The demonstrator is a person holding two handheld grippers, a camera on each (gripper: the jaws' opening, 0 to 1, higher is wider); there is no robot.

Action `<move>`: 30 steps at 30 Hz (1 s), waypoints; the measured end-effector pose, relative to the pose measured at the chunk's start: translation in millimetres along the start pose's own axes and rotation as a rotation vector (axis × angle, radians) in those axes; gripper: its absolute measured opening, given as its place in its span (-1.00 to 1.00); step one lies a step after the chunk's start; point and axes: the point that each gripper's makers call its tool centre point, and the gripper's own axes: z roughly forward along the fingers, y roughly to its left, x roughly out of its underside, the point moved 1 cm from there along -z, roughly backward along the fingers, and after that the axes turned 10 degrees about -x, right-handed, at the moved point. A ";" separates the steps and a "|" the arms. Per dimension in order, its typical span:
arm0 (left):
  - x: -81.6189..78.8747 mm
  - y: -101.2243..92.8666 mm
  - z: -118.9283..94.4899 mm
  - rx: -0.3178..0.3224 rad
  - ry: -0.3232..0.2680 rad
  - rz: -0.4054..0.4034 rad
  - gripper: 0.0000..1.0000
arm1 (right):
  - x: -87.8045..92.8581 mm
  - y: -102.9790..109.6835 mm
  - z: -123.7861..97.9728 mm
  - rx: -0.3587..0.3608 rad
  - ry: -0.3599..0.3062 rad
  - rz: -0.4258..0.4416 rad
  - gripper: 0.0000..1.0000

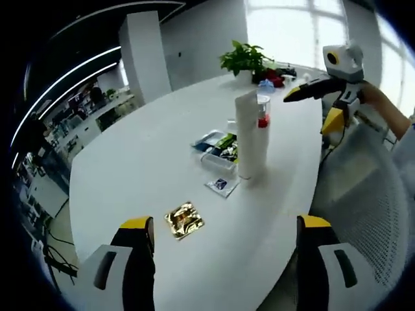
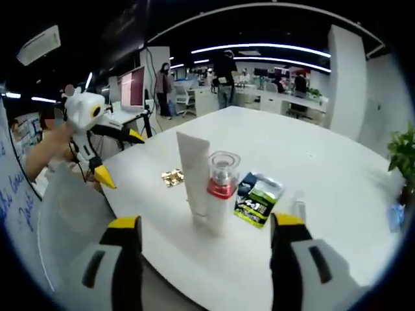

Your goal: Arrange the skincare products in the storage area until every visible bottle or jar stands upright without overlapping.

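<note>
Your left gripper [image 1: 224, 243] hangs over the near edge of the white table [image 1: 149, 162] with its jaws wide and nothing between them. Just beyond its left jaw lies a gold foil sachet [image 1: 184, 219], flat and well apart from the rest. Farther on a small blue sachet [image 1: 221, 184] lies at the foot of the white tube [image 1: 249, 133], which stands upright mid-table. Directly behind the tube, and mostly hidden by it in the left gripper view, stands the clear bottle [image 1: 262, 111] with its red collar. Left of the pair lie flat blue and green packets [image 1: 217, 148], overlapping one another. At the far end you have a potted plant [image 1: 244, 58] and some small red and blue things you cannot make out.

Your right gripper [image 2: 205, 249] comes from the opposite side, jaws likewise wide and empty. Here the bottle [image 2: 222, 191] stands in front, touching or just beside the tube [image 2: 194, 172], both upright. The green packet [image 2: 257, 201] lies right of them, the gold sachet [image 2: 172, 177] left and beyond. Each view catches the other gripper held off the table's edge, its jaws apart. People stand among desks far behind.
</note>
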 end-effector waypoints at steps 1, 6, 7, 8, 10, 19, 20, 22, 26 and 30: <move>0.2 0.0 -0.4 -0.001 0.000 -0.002 0.79 | 0.6 0.2 -0.2 -0.001 0.004 -0.001 0.67; 3.6 -2.6 -5.3 -0.002 0.004 -0.007 0.88 | 2.1 -3.8 -2.0 0.012 0.009 0.000 0.77; 4.4 -3.3 -6.1 -0.002 0.005 -0.008 0.89 | 2.5 -3.7 -2.3 0.012 0.010 -0.002 0.79; 4.7 -3.5 -6.6 -0.002 0.005 -0.009 0.90 | 2.9 -3.7 -2.6 0.012 0.012 -0.002 0.80; 5.5 -4.5 -7.7 -0.001 0.005 -0.014 0.92 | 3.1 -3.4 -2.8 0.010 0.014 -0.010 0.83; 11.5 -9.1 -8.2 0.008 0.019 -0.032 0.94 | 4.1 -9.6 -1.9 0.021 0.014 -0.007 0.96; 11.7 -9.2 -8.2 0.008 0.019 -0.034 0.94 | 4.6 -10.2 -1.3 0.019 0.017 -0.008 0.97; 12.5 -9.4 -8.5 0.010 0.024 -0.034 0.94 | 5.7 -11.9 -0.5 0.019 0.021 -0.005 0.99; 13.8 -8.5 -8.2 0.007 0.030 -0.039 0.94 | 10.1 -16.7 1.6 0.018 0.034 0.009 0.99; 14.1 -9.8 -7.6 0.015 0.026 -0.054 0.94 | 10.4 -21.3 2.4 0.009 0.027 0.014 0.99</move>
